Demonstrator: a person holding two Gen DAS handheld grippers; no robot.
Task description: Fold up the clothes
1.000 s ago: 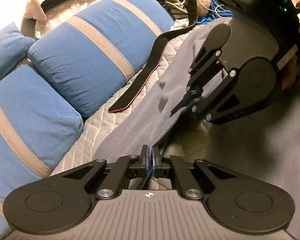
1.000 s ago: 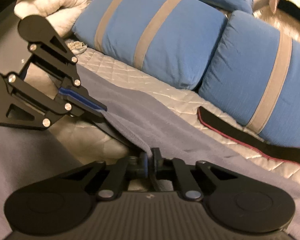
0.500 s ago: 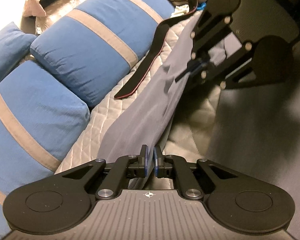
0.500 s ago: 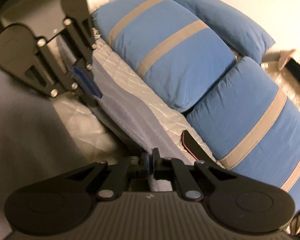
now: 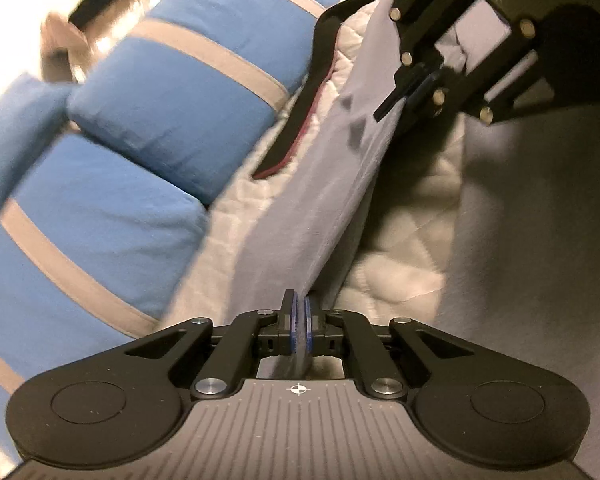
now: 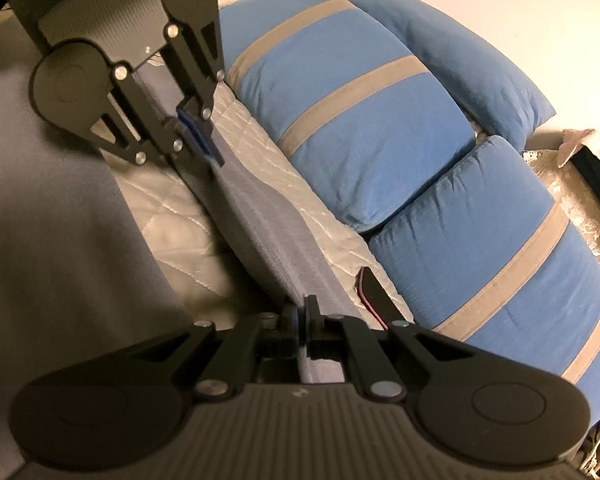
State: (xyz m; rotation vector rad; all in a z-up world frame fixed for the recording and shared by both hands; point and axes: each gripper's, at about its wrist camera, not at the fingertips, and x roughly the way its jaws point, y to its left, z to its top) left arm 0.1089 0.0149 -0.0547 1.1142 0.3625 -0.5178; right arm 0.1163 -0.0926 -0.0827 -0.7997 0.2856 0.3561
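Item: grey garment [image 5: 324, 208], one visible. It is stretched as a taut band between the two tools, lifted above the quilted bed cover [image 5: 404, 264], with the rest of the grey cloth lying lower at the near side.

Left hand-held gripper [image 5: 299, 320]: one. Jaws closed tight on one end of the garment's edge, cloth showing between the blue pads.

Right hand-held gripper [image 6: 300, 320]: one. Jaws likewise pinched shut on the other end of the same edge; it also shows in the left view at [image 5: 410, 92].

Blue pillows with tan stripes: three counted, two striped [image 6: 352, 108] [image 6: 500, 240] and one plain behind [image 6: 472, 56].

Black strap with red edging [image 5: 300, 120]: one, lying on the cover just beside the lifted cloth.

Risks, as judged:
- Each hold is narrow, at the very hem; a harder pull apart could drag the cloth out of one pair of pads, and the fold line would collapse.
- Uneven height between the two tools would skew the edge, giving a crooked fold.
- The strap lies close; cloth laid down toward the pillows could trap it inside or under the fold.
- The hanging part could bunch unseen beneath.
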